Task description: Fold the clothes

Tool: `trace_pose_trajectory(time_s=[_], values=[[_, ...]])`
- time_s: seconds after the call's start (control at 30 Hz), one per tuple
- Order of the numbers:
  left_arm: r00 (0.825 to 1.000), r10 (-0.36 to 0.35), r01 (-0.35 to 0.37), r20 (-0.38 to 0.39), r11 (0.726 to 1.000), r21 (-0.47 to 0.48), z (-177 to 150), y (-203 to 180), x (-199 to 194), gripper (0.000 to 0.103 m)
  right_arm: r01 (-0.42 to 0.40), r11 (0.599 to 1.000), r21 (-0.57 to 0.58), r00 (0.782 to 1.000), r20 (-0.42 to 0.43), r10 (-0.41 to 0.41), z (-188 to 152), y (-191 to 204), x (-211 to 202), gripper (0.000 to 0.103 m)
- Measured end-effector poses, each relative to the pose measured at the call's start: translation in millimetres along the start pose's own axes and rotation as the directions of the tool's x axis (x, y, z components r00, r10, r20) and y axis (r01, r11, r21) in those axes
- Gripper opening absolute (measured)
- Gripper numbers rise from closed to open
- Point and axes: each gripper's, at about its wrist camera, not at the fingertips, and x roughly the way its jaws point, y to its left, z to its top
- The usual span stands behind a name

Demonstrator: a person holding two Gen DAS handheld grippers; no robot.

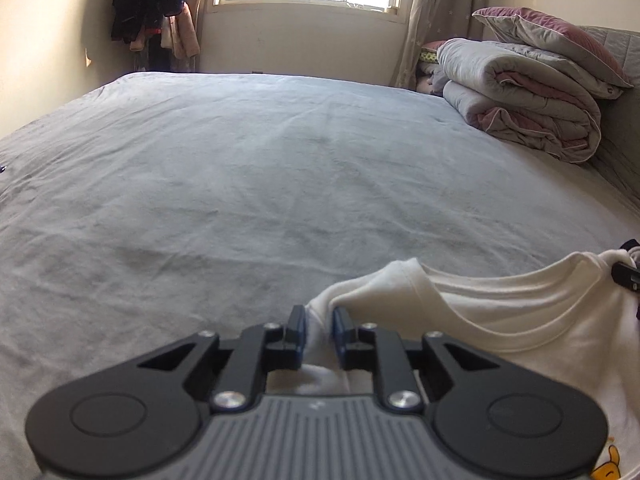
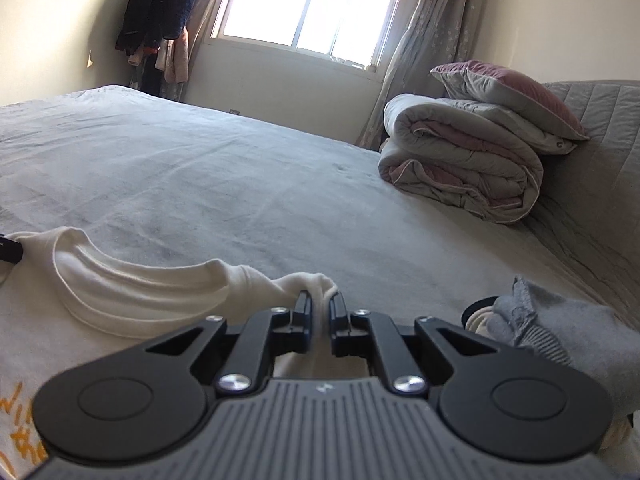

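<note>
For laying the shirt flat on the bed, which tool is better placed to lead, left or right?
Neither clearly: the left tool and right tool each pinch a shoulder of the shirt. I lean left: open bed lies ahead, while a grey garment crowds the right.

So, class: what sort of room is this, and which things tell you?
Most likely a bedroom: a wide bed, a folded duvet with a pillow on top, and clothes hanging by the window.

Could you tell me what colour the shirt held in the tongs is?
Cream-white shirt, with orange print; clearest in the right wrist view.
</note>
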Motion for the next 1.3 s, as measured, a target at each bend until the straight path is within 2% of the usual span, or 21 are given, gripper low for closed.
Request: trace_pose_trajectory(time_s=[0.03,0.17,0.27,0.47,0.7,1.0,1.1,1.2,1.3], values=[[1.000,-0.011,0.011,0.002,1.000,-0.004,0.0,0.9,0.0,0.022,-0.005,1.000,0.014,1.000,-0.005,0.005,0.2,-1.9,-1.1,0.010],[0.999,-0.050,0.050,0.000,0.998,-0.046,3.8,6.8,-7.1,0.039,-0.025,0.997,0.070,0.999,-0.026,0.027,1.1,-9.3,-5.3,0.030],[0.998,-0.066,0.066,0.001,0.995,-0.072,6.3,11.0,-20.4,0.043,-0.038,0.993,0.113,0.998,-0.042,0.043,1.8,-15.3,-9.3,0.032],[0.996,-0.086,0.083,-0.032,0.992,-0.091,3.7,13.1,-50.9,0.046,-0.038,0.985,0.167,0.995,-0.081,0.052,1.0,-31.6,-36.1,0.035],[0.996,-0.070,0.066,-0.061,0.996,-0.064,-7.9,7.1,-83.5,0.049,-0.040,0.986,0.162,0.991,-0.122,0.061,-4.5,-39.2,-67.3,0.039],[0.987,-0.096,0.092,-0.132,0.995,-0.039,-34.6,0.0,-115.5,0.051,-0.059,0.985,0.159,0.985,-0.153,0.084,-18.9,-45.9,-101.5,0.046],[0.982,-0.106,0.102,-0.156,0.994,-0.034,-44.3,-1.7,-126.0,0.051,-0.082,0.981,0.174,0.979,-0.172,0.112,-27.3,-48.3,-112.0,0.048],[0.973,-0.137,0.127,-0.184,0.990,-0.064,-62.0,5.1,-134.5,0.051,-0.129,0.968,0.215,0.967,-0.189,0.171,-39.0,-54.6,-121.4,0.049],[0.972,-0.150,0.133,-0.181,0.986,-0.099,-82.9,17.6,-141.2,0.050,-0.165,0.947,0.274,0.955,-0.195,0.223,-52.3,-62.8,-127.7,0.049]])
